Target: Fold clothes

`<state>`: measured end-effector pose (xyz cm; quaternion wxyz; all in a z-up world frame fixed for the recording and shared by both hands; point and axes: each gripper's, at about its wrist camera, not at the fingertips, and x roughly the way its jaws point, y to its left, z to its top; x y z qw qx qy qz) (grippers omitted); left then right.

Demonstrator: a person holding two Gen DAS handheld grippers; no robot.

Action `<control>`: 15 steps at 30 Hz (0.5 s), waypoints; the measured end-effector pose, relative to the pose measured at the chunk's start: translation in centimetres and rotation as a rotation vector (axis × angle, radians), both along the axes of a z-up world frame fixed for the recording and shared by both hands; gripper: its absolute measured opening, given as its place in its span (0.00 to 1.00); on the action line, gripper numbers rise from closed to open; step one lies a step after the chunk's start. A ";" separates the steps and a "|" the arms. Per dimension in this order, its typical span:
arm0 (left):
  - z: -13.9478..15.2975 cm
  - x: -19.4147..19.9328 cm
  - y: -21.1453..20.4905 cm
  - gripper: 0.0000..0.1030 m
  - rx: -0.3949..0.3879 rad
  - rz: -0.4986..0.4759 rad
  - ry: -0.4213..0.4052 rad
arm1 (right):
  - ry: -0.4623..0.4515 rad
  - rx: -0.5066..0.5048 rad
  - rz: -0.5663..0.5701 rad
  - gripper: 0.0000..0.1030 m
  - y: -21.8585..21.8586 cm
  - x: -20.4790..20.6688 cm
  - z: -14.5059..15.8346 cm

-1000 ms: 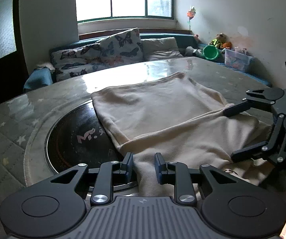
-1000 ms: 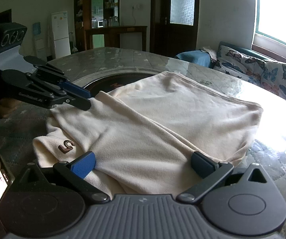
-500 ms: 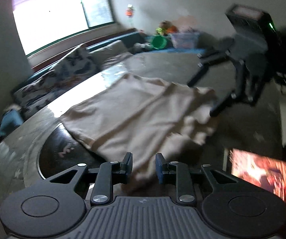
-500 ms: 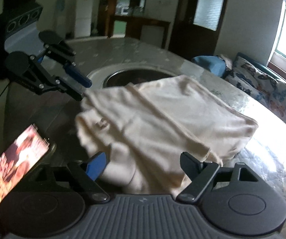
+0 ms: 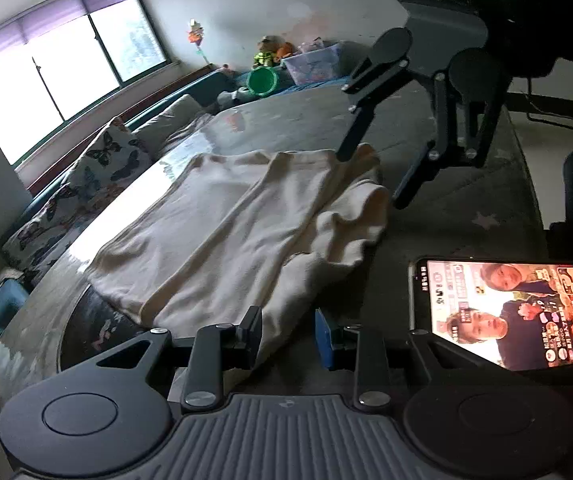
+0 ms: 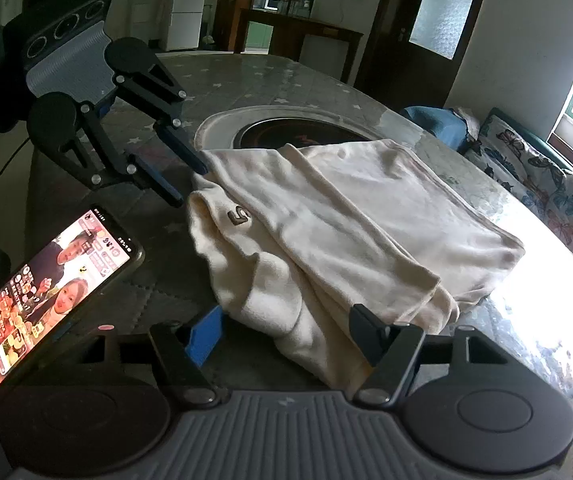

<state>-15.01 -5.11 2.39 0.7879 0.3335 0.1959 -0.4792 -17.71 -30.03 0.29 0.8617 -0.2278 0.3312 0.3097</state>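
Table (image 5: 458, 184): spans both views. Cream garment (image 5: 238, 232), folded, lies mid-frame on it, partly over the dark round inset (image 6: 298, 132); a brown "5" mark (image 6: 237, 216) shows left of centre in the right wrist view. Phone (image 5: 510, 312), screen lit, lower right. Left gripper (image 5: 288, 330): jaws parted, cloth edge lying between them. Right gripper (image 6: 284, 330): wide open, cloth lying between its fingers, nothing clamped.

Both grippers are being held low, facing one another. The left gripper (image 5: 288, 330) is being kept with its jaws slightly parted; the right gripper (image 6: 286, 330) is being held with jaws spread wide.
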 end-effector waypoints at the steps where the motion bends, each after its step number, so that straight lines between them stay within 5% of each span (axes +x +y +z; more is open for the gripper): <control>1: -0.1 -0.1 -0.1 0.32 0.002 -0.007 -0.003 | -0.001 -0.001 0.001 0.67 0.0 -0.1 0.0; 15: -0.7 0.0 -1.3 0.29 -0.008 -0.037 -0.021 | -0.039 -0.034 0.013 0.66 0.1 -0.9 0.2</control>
